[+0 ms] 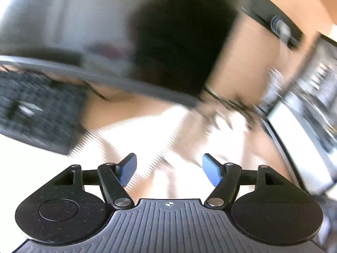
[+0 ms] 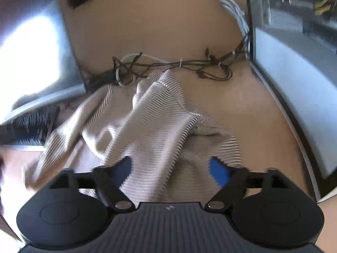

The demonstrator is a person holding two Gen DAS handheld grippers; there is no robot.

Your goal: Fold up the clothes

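Striped garment (image 2: pixel 147 122) lies rumpled and unfolded on the counter (image 2: pixel 263 113), just in front of the cable tangle (image 2: pixel 168 67). Left tool (image 1: pixel 169 169) and right tool (image 2: pixel 170 171) both stand apart above it, gripping nothing; folding looks barely begun.

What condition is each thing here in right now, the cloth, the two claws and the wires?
Striped white knit garment: crumpled, unfolded, lying on the tan wooden desk.
Left gripper: open, blue pads apart, nothing pinched.
Right gripper: open above the cloth, pads not pressing it.
Tangle of dark and white cables: loose, lying beyond the garment.
Black keyboard: flat on the desk, blurred.
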